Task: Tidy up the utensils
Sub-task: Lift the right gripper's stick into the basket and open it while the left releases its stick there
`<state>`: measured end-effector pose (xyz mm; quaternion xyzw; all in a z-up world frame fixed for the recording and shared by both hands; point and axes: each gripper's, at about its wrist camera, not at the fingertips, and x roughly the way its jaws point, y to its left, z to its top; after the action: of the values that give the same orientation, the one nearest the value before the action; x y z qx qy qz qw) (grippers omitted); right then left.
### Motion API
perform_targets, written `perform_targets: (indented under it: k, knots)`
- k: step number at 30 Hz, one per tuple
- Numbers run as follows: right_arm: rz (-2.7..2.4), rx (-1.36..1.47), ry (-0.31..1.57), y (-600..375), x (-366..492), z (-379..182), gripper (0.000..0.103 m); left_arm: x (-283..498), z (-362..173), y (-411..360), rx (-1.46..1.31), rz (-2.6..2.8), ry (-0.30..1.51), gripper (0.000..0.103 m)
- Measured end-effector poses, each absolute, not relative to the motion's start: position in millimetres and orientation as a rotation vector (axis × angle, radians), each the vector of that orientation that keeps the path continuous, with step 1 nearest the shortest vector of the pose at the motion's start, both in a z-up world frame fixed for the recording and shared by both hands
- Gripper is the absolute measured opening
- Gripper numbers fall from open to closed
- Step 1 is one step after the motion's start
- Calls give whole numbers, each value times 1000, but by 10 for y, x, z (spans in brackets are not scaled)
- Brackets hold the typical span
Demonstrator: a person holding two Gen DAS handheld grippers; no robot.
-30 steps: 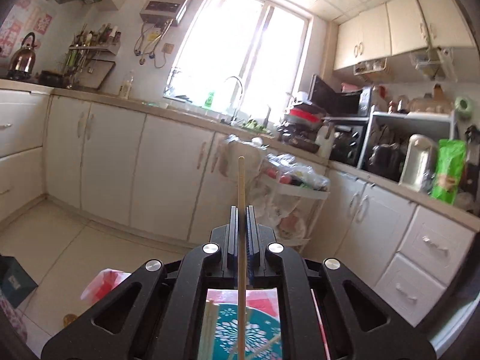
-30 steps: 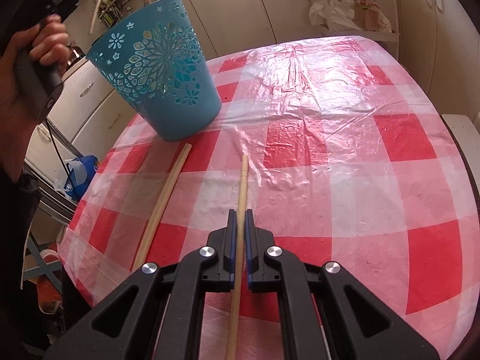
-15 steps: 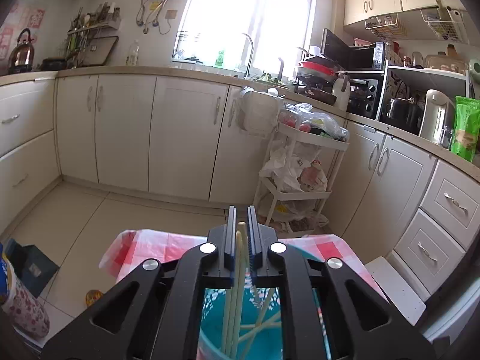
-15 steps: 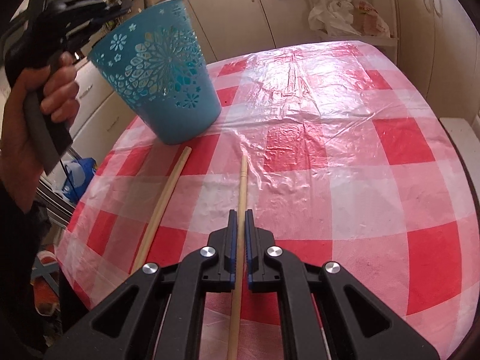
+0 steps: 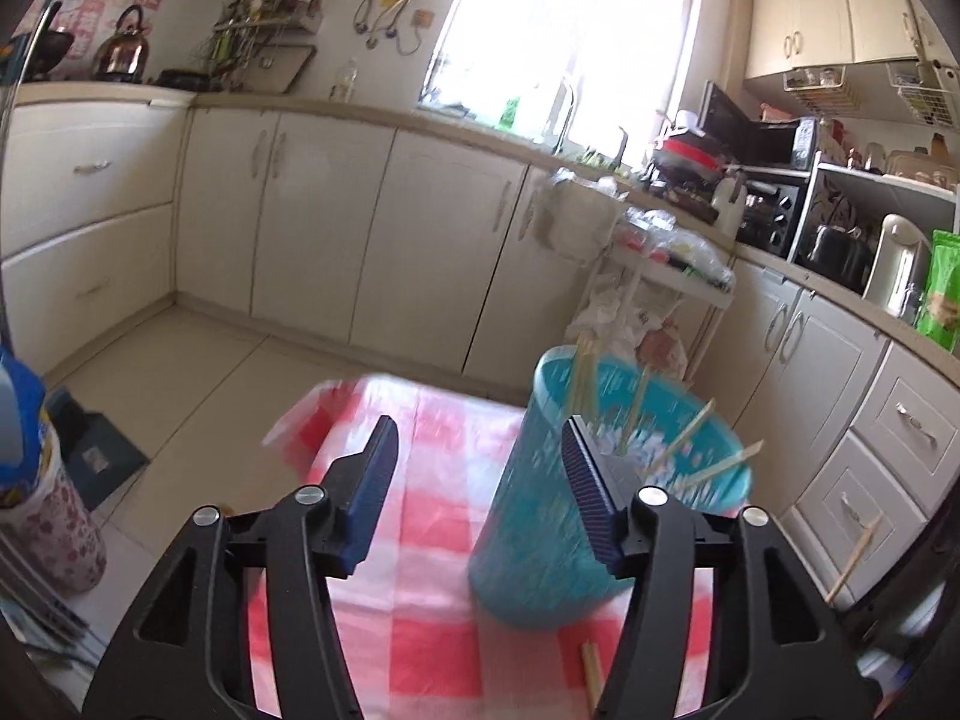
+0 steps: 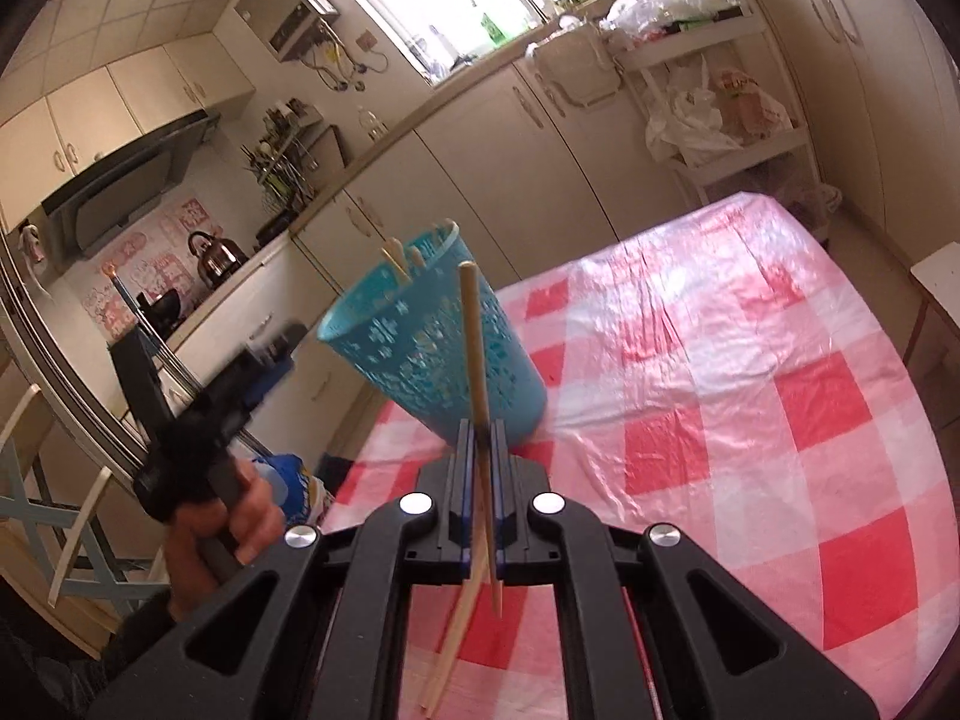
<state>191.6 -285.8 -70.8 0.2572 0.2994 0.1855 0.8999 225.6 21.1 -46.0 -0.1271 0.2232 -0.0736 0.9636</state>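
A teal cut-out basket point(image 5: 540, 516) stands on the red-and-white checked tablecloth point(image 5: 420, 570) and holds several wooden chopsticks point(image 5: 717, 468). My left gripper point(image 5: 480, 468) is open and empty, just left of and above the basket. In the right wrist view the basket point(image 6: 432, 354) is ahead. My right gripper point(image 6: 478, 438) is shut on a wooden chopstick point(image 6: 471, 330), lifted above the table with its tip pointing up toward the basket. Another chopstick point(image 6: 450, 642) lies on the cloth below it. The left gripper point(image 6: 198, 420) shows at the left, held in a hand.
A chopstick end point(image 5: 591, 666) lies on the cloth by the basket's base. White kitchen cabinets point(image 5: 372, 240) and a storage trolley point(image 5: 654, 300) stand beyond the table. A flowered container point(image 5: 42, 516) sits at the left. The tablecloth point(image 6: 750, 390) stretches to the right.
My left gripper let its chopstick go into the basket, opened and drew back to the left. My right gripper lifted its chopstick off the table and tilted it up.
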Motion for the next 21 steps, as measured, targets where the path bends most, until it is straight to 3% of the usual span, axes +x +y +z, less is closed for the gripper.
perform_targets:
  k: [6,13,18,19,21]
  knots:
    - [423,518,498,-2767,1954,-174,4,2175,-1042,299,-306,-127,581,58]
    - [441,454,440,-2620,1995,196,4,2192,-1229,533,-442,-144,611,61]
    - [421,322,600,-2429,2135,-30,4,2212,-1315,564,-468,-148,629,62]
    - [412,289,640,-2367,2167,-152,5,2211,-1319,560,-468,-149,631,62]
    - [383,221,739,-2244,2277,-491,26,2228,-1320,564,-474,-153,636,62]
